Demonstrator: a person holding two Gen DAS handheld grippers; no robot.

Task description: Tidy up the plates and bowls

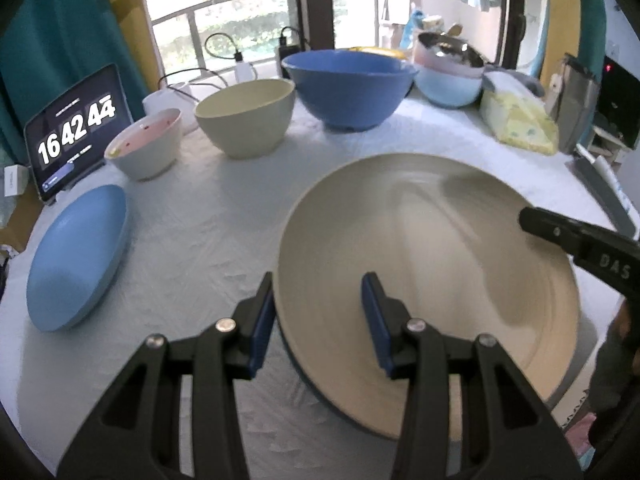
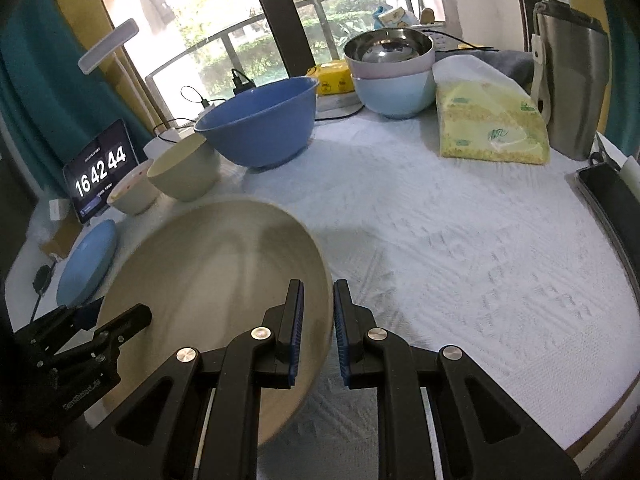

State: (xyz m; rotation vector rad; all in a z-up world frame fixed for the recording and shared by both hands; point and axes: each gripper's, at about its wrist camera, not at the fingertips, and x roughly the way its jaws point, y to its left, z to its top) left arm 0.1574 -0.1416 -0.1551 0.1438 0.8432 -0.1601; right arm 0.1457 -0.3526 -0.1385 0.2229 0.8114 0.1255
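A large cream plate lies on the white tablecloth, with a dark blue rim of another plate under it. My left gripper is open, its fingers astride the plate's left rim. My right gripper straddles the plate's right rim with its jaws close together, apart from the rim; it also shows in the left wrist view. A light blue plate lies at the left. Behind stand a pink-lined bowl, a cream bowl, a big blue bowl and a stack of bowls.
A tablet showing a clock leans at the far left. A yellow tissue pack, a steel tumbler and a dark tray stand at the right. Chargers and cables lie by the window.
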